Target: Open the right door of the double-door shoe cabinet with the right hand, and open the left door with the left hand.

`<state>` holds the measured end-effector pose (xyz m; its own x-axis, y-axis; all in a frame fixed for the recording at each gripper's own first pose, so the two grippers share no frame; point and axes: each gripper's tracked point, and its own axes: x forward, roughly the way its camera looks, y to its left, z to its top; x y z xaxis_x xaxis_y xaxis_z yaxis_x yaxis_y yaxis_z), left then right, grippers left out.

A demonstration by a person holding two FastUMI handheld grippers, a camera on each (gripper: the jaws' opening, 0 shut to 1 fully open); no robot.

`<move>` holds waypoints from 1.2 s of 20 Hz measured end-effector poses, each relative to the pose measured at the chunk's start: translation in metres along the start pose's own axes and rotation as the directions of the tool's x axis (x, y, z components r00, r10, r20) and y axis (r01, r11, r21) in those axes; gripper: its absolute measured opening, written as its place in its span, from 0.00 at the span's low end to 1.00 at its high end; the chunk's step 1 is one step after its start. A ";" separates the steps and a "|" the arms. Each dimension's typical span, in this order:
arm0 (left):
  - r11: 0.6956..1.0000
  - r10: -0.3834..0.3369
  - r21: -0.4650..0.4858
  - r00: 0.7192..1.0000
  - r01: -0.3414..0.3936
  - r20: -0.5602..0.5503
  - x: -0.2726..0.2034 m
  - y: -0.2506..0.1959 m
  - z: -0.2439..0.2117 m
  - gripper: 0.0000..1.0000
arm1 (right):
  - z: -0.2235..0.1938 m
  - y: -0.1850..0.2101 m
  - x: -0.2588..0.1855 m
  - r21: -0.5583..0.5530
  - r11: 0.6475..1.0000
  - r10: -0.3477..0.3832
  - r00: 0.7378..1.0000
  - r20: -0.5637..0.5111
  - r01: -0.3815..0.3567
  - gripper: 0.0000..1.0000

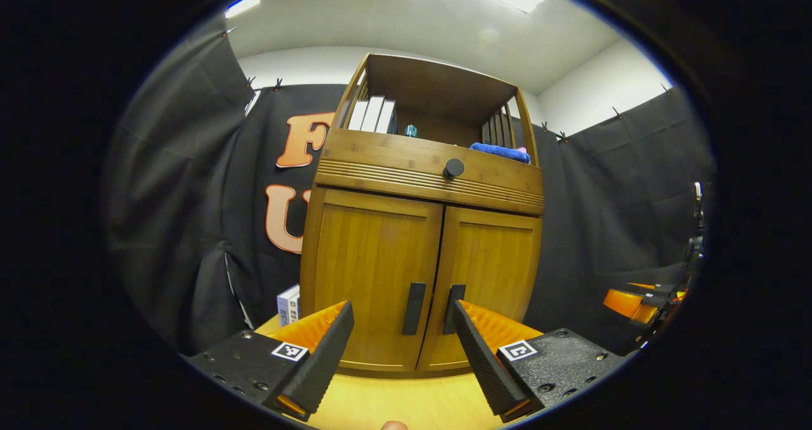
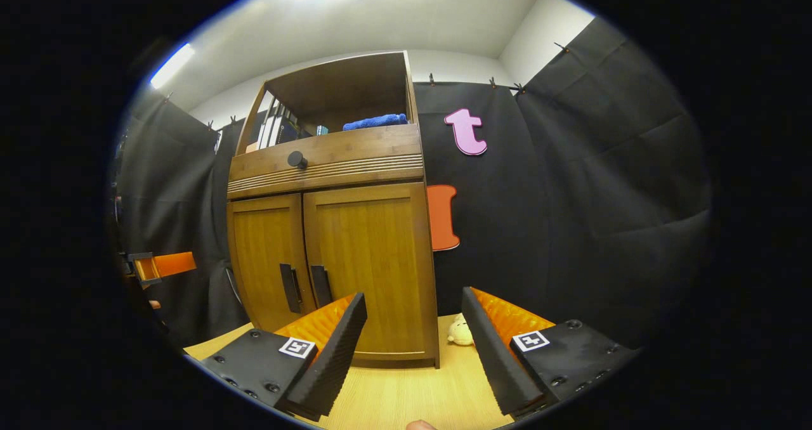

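In front of the shoe cabinet, both doors closed, the left hand-held gripper and right hand-held gripper hovered spread, holding nothing

- The other gripper, at the right edge of the left gripper view, is cut off; its fingers cannot be made out.
- A small pale toy, at lower centre of the right gripper view, sits half hidden behind the cabinet.
- A white box, lower left, is partly hidden by the cabinet's side.
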<state>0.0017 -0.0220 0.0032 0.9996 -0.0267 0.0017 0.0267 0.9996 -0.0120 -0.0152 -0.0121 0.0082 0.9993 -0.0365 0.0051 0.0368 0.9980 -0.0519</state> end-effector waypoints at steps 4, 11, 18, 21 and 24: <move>1.000 0.002 -0.018 0.999 -0.003 -0.046 0.008 0.002 -0.013 0.92 | -0.001 0.004 -0.001 0.001 1.000 0.007 1.000 0.015 -0.007 0.98; 0.999 0.007 0.031 0.999 -0.006 -0.032 0.006 0.009 -0.011 0.94 | -0.019 0.044 0.027 0.021 0.996 0.085 0.996 -0.004 -0.085 0.98; 0.999 -0.002 0.045 0.999 0.004 -0.040 0.015 0.021 -0.019 0.92 | -0.052 0.108 0.081 0.002 0.990 0.143 0.988 -0.059 -0.143 0.98; 0.999 0.000 0.043 0.998 0.003 -0.063 0.021 0.034 -0.031 0.94 | -0.069 0.138 0.113 -0.001 0.987 0.157 0.983 -0.100 -0.158 0.89; 0.999 0.000 0.049 0.997 0.004 -0.083 0.028 0.043 -0.037 0.94 | -0.087 0.168 0.144 -0.015 0.986 0.162 0.979 -0.127 -0.165 0.98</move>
<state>0.0313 0.0197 -0.0339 0.9963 -0.0272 -0.0817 0.0302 0.9989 0.0365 0.1352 0.1459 -0.0868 0.9843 0.1188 -0.1303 -0.1283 0.9894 -0.0675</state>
